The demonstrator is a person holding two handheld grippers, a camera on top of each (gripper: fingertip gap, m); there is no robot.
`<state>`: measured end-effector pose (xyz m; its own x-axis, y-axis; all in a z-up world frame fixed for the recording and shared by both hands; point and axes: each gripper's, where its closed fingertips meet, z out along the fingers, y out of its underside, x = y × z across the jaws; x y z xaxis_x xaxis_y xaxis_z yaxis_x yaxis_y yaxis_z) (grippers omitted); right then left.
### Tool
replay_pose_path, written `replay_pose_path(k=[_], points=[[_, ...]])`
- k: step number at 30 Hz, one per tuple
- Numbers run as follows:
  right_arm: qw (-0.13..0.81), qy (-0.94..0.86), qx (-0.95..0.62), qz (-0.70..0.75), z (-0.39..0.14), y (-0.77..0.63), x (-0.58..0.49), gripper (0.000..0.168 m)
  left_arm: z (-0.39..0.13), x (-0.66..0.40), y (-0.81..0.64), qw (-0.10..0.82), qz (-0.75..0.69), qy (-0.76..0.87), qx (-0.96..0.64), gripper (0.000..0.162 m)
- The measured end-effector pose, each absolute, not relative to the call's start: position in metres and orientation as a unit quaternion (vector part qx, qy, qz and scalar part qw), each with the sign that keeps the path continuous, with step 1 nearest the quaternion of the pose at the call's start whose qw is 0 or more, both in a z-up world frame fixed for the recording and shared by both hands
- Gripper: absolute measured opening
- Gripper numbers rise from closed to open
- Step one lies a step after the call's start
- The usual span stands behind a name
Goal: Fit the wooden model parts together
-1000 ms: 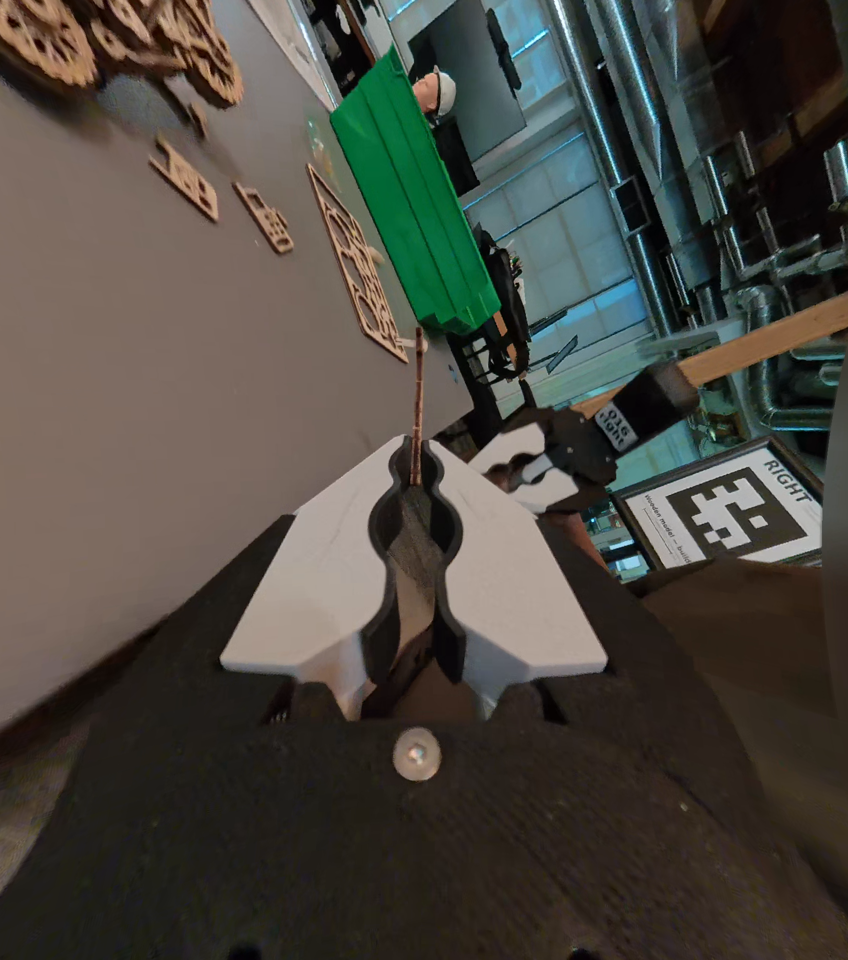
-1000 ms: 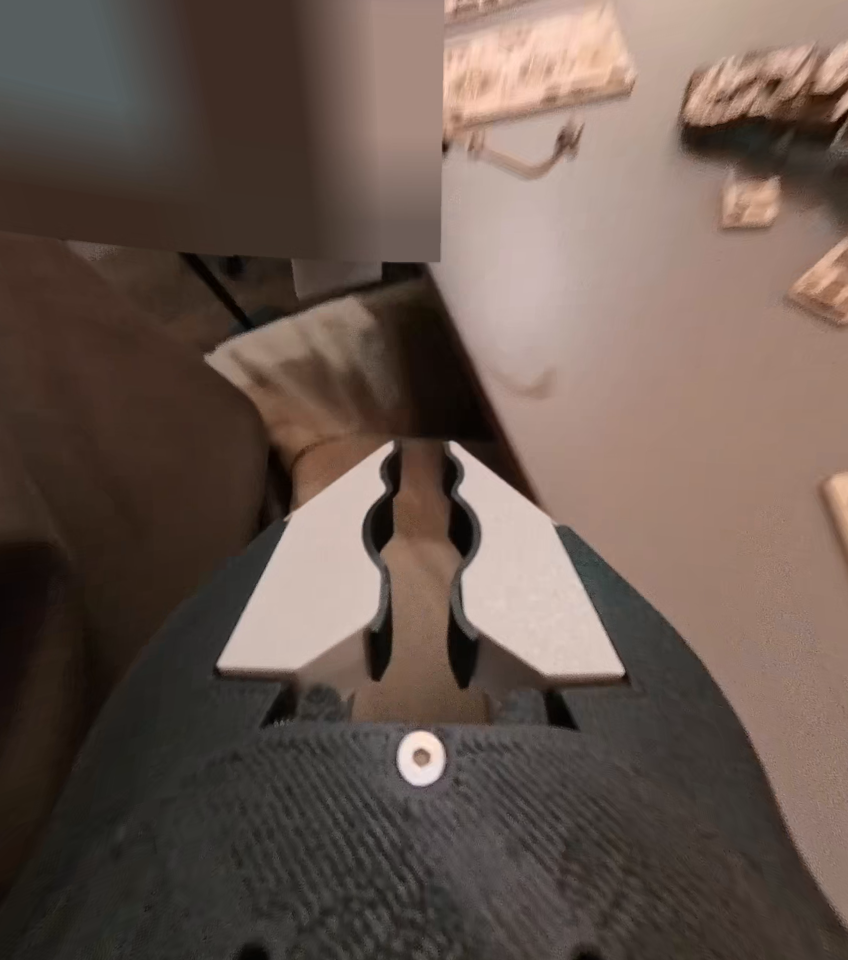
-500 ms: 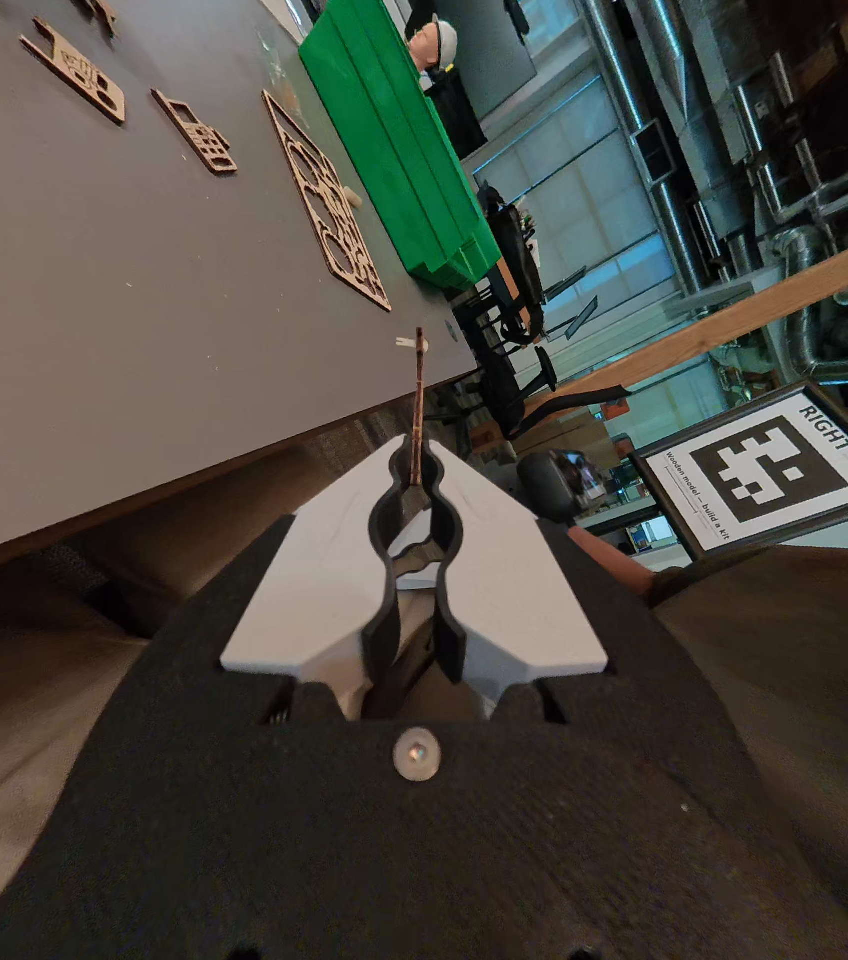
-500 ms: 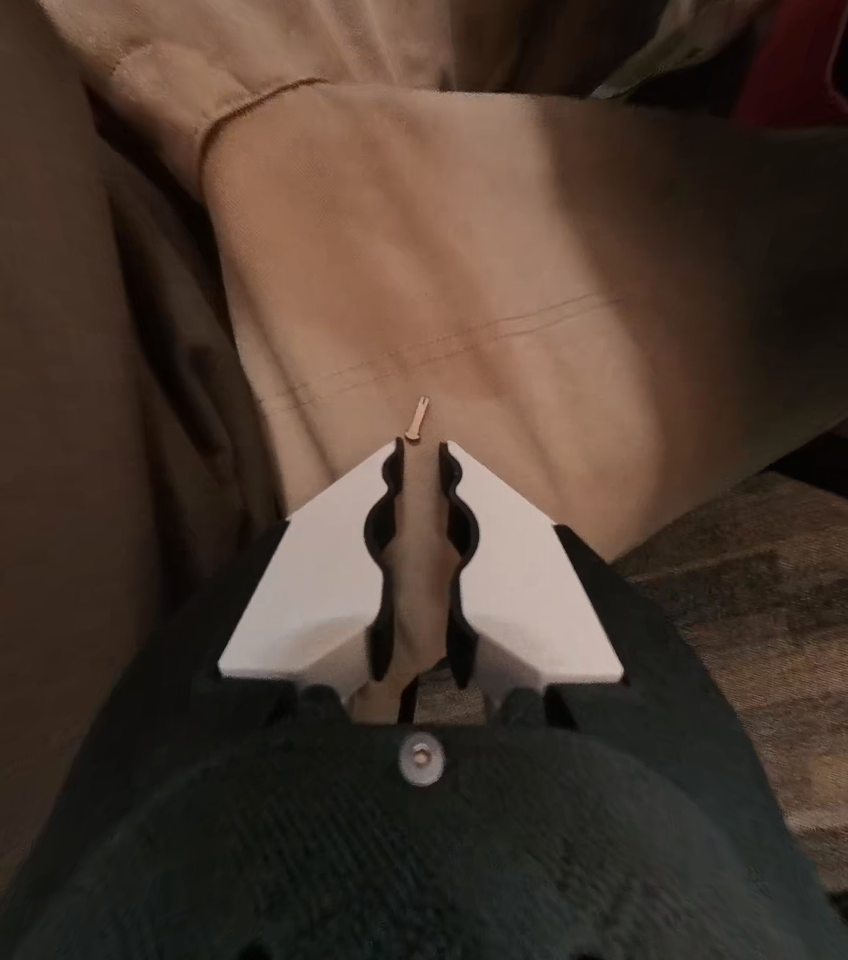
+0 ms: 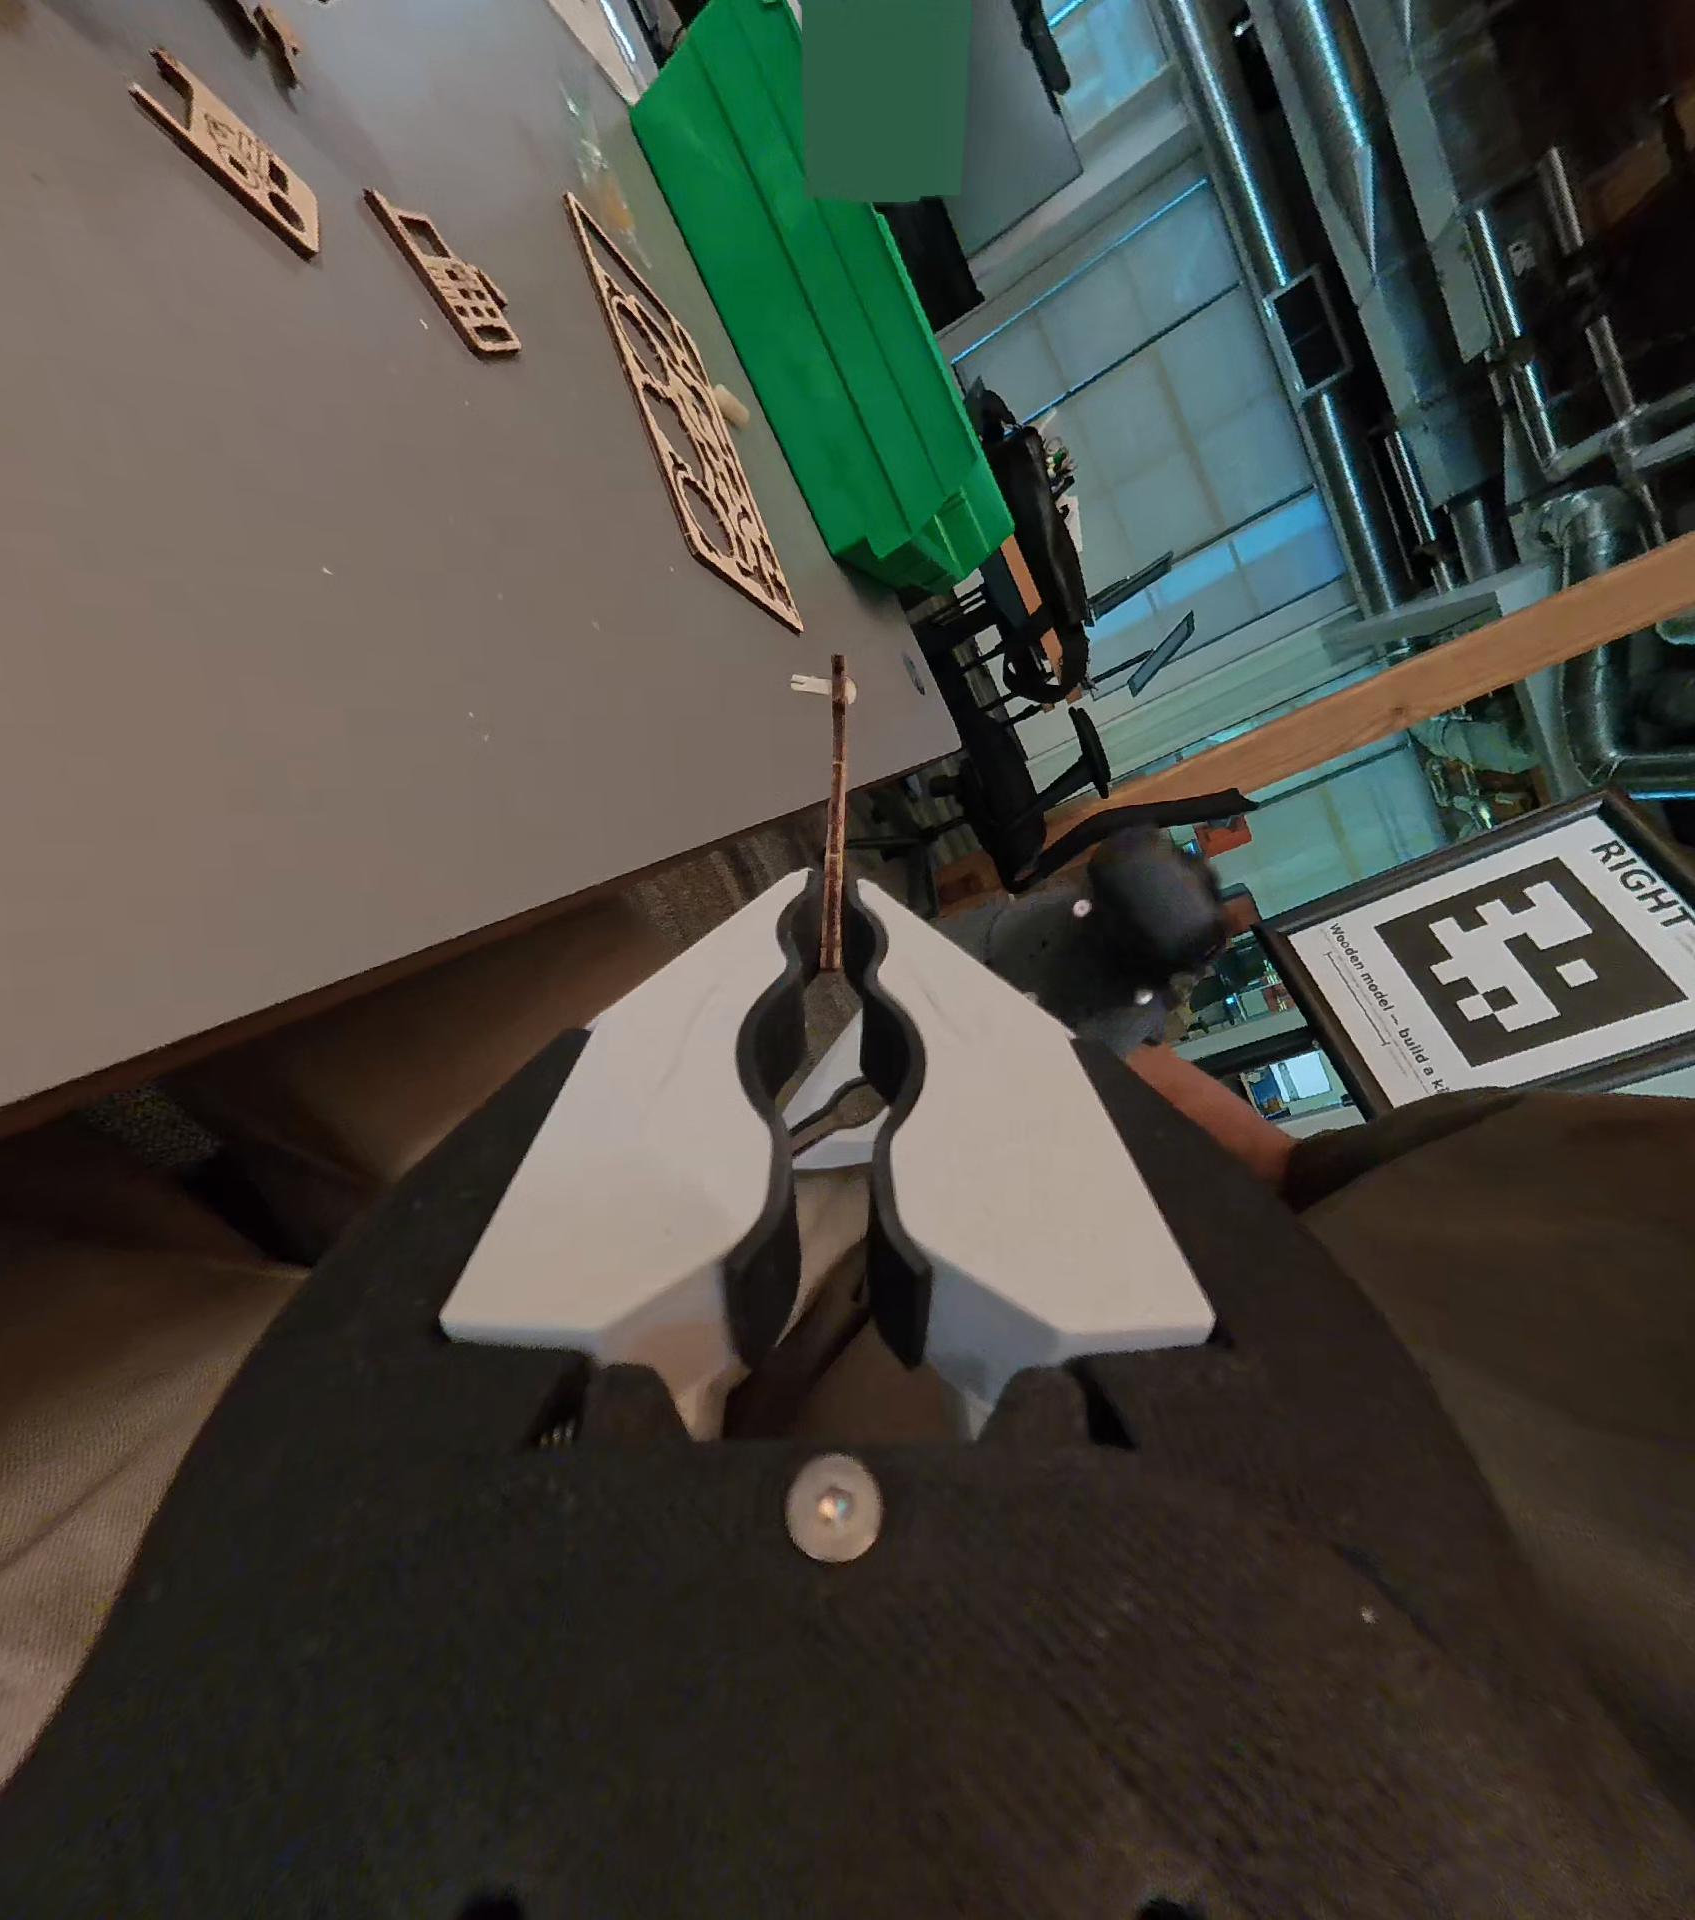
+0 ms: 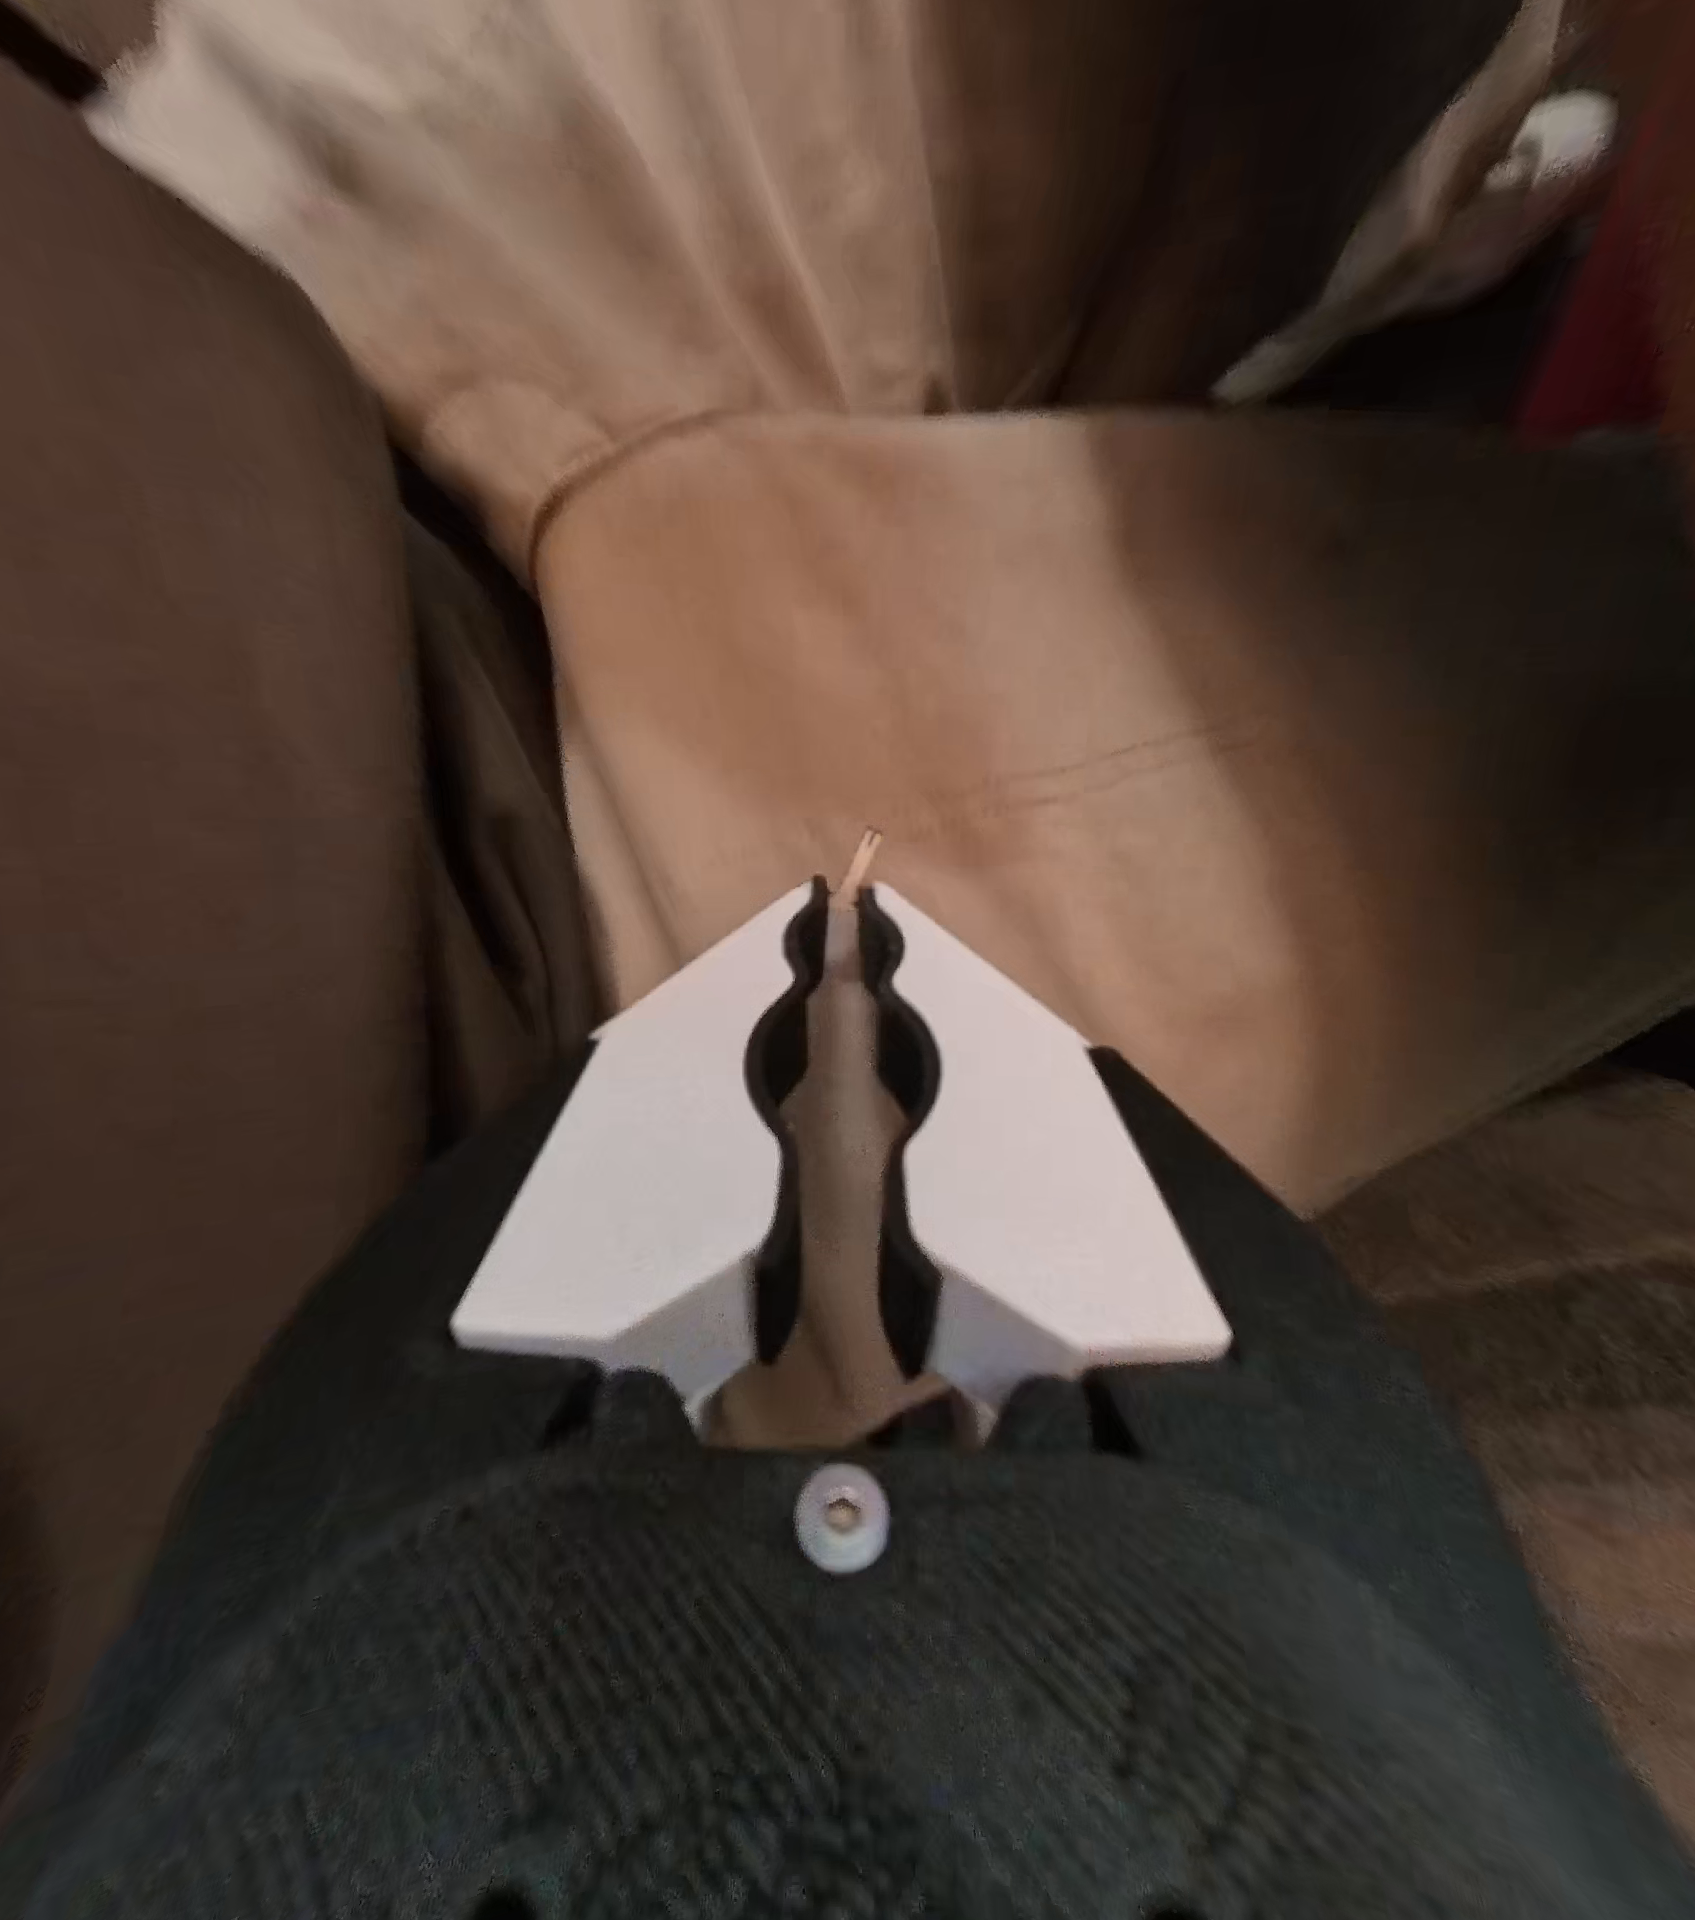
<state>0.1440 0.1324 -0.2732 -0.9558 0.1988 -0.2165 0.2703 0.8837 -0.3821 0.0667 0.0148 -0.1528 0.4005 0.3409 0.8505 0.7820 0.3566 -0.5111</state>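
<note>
In the left wrist view my left gripper [image 5: 835, 896] is shut on a thin flat wooden part [image 5: 835, 790]. I see the part edge-on, sticking straight out from the tips, off the near edge of the grey table [image 5: 199, 582]. In the right wrist view my right gripper [image 6: 844, 894] has its jaws nearly together on a tiny light wooden pin [image 6: 865, 857]. The pin pokes out past the tips, over a person's beige trouser leg [image 6: 978, 644]. A dark blurred shape [image 5: 1144, 925] right of the left gripper may be the right gripper.
On the table lie two small flat wooden pieces [image 5: 235, 156] [image 5: 448, 275], a cut-out wooden sheet [image 5: 687, 416] and a small white peg [image 5: 822, 686]. Green bins [image 5: 822, 312] stand at the far edge. A framed marker sign [image 5: 1549, 966] stands to the right. My hands' fingertips stand some 20 cm from each other.
My right gripper swung away from the table down over the person's lap, and its jaws narrowed onto the pin. My left gripper stayed shut on the flat part and shifted only slightly.
</note>
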Motion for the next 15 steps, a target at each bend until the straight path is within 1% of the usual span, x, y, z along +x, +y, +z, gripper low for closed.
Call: replay_pose_path(k=[4,8,10,15], points=[[0.124,0.917,0.149,-0.350,-0.222,0.097,0.127,0.004,-0.156,0.066,0.016,0.631,-0.145,-0.517,-0.560,0.000],[0.221,0.814,0.188,-0.503,-0.157,0.060,0.104,0.004,-0.155,0.065,0.019,0.626,-0.097,-0.502,-0.588,0.000],[0.274,0.772,0.215,-0.532,-0.140,0.050,0.093,0.004,-0.153,0.065,0.021,0.626,-0.071,-0.495,-0.598,0.000],[0.396,0.674,0.283,-0.556,-0.126,0.038,0.076,0.003,-0.140,0.064,0.025,0.642,-0.012,-0.460,-0.613,0.001]])
